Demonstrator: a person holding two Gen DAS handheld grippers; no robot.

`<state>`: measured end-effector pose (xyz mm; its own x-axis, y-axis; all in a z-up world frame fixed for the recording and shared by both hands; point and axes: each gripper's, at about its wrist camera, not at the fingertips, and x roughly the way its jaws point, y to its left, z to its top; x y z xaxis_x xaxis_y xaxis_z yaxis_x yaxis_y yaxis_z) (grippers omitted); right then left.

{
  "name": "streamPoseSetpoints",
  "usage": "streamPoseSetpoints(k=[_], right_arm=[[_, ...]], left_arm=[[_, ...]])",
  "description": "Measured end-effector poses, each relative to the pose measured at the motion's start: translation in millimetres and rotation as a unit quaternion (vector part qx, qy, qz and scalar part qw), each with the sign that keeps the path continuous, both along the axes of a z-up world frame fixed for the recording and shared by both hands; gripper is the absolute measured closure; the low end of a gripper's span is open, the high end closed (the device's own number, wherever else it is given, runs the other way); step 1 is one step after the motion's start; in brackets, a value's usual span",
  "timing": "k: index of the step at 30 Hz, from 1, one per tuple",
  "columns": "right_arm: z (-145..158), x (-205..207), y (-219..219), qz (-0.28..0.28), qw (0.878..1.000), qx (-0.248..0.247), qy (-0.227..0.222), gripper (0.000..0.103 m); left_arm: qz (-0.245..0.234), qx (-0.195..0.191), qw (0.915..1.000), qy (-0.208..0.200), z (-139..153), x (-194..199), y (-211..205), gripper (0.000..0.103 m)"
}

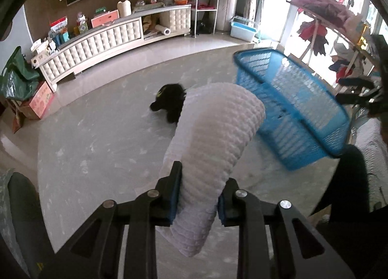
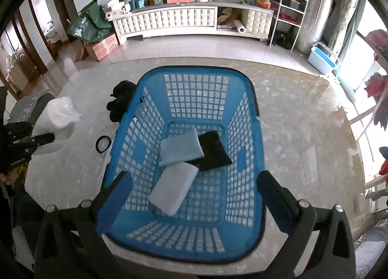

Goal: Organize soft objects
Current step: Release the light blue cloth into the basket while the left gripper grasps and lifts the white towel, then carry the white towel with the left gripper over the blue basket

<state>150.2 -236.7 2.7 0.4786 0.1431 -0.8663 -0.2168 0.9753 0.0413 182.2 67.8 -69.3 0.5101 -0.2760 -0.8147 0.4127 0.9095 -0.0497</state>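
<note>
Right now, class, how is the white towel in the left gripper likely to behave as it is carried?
The white towel is probably floppy: it droops over either side of the left gripper. It looks light, sagging softly. Its textured weave likely resists slipping.

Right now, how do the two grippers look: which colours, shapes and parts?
Both match: the left gripper and the right gripper have black linkage bars with triangular cut-outs and round silver pivot pins. The fingers are black, faced with blue pads. No cables or markings are visible.
</note>
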Motion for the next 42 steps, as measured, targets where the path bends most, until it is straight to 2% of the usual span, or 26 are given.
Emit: streamPoseSetpoints(k=[11,16,18,24,28,42], right_arm=[[7.3,-35.1,-21.1,-0.016,0.999,0.015,-0.034,0.0],[7.0,-42.5,-27.8,-0.016,0.999,0.026,-0.04,0.0],[5.3,-42.4,-30.1,-0.018,0.998,0.03,-0.043,0.0],[-5.1,-39.2,-40.6,-0.027,0.998,0.041,-0.04,0.0],[-11.2,-35.2,-47.2,-0.03,0.998,0.05,-0.035,0.0],[-40.5,-14.0,-76.1,-0.058,0.996,0.063,-0.003,0.0]], left_arm=[[-0.013,-0.004,0.9997,-0.023,49.1,-24.8,-56.4,0.08],[-0.031,0.006,0.9989,-0.034,56.7,-20.1,-87.4,0.082],[-0.036,0.021,0.9982,-0.043,57.5,-14.7,-103.1,0.082],[-0.046,0.049,0.9967,-0.045,51.2,3.6,-139.4,0.082],[-0.068,0.045,0.9962,-0.033,43.2,14.7,-160.7,0.083],[-0.114,0.11,0.987,-0.027,-3.0,51.3,-215.3,0.084]])
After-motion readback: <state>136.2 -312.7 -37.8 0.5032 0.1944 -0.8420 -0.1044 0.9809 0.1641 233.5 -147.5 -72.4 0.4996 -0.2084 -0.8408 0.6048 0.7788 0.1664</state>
